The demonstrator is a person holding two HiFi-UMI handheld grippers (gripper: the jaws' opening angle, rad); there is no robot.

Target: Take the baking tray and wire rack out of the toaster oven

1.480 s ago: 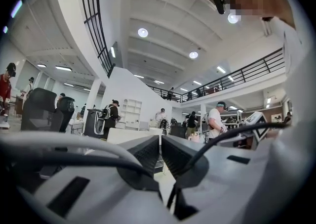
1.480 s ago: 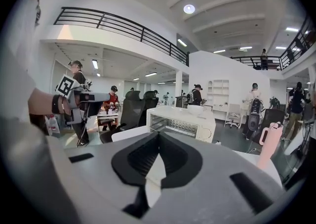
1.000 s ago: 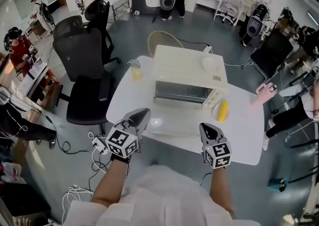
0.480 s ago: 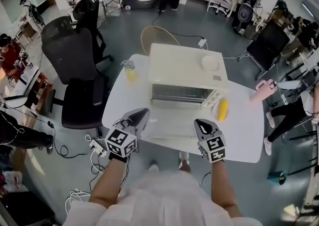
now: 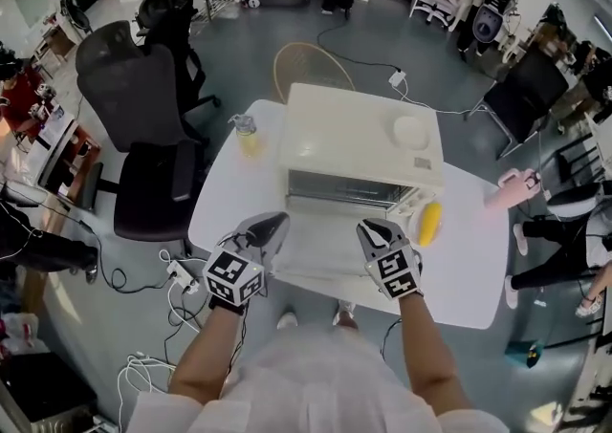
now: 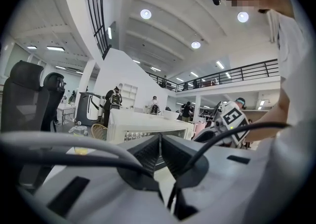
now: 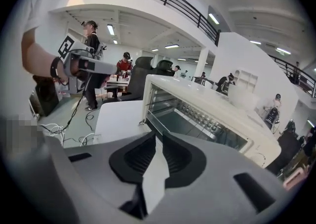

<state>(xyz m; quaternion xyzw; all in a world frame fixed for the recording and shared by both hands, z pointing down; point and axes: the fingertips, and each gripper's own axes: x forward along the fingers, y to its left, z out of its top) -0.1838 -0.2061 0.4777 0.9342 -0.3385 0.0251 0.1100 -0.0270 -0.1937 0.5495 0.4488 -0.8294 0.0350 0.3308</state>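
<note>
The cream toaster oven (image 5: 363, 149) stands on the white table (image 5: 459, 273) with its glass door (image 5: 320, 240) folded down toward me. In the right gripper view the oven (image 7: 217, 114) is open, and a metal tray or rack (image 7: 175, 121) lies inside under the heating rods; I cannot tell the two apart. My right gripper (image 5: 369, 227) hovers over the door's right part. Its jaws are opening and nothing is between them (image 7: 158, 139). My left gripper (image 5: 277, 221) is shut and empty at the door's left edge, and it faces the oven (image 6: 143, 126) level.
A yellow object (image 5: 429, 221) lies on the table right of the oven. A bottle of yellow liquid (image 5: 247, 135) stands to its left. A white bowl (image 5: 411, 132) sits on the oven's top. Black office chairs (image 5: 143, 135) stand left of the table, and people work further off.
My right gripper has moved forward and to the left, over the folded-down door. My left gripper has edged forward a little. The right jaws now show a narrow gap.
</note>
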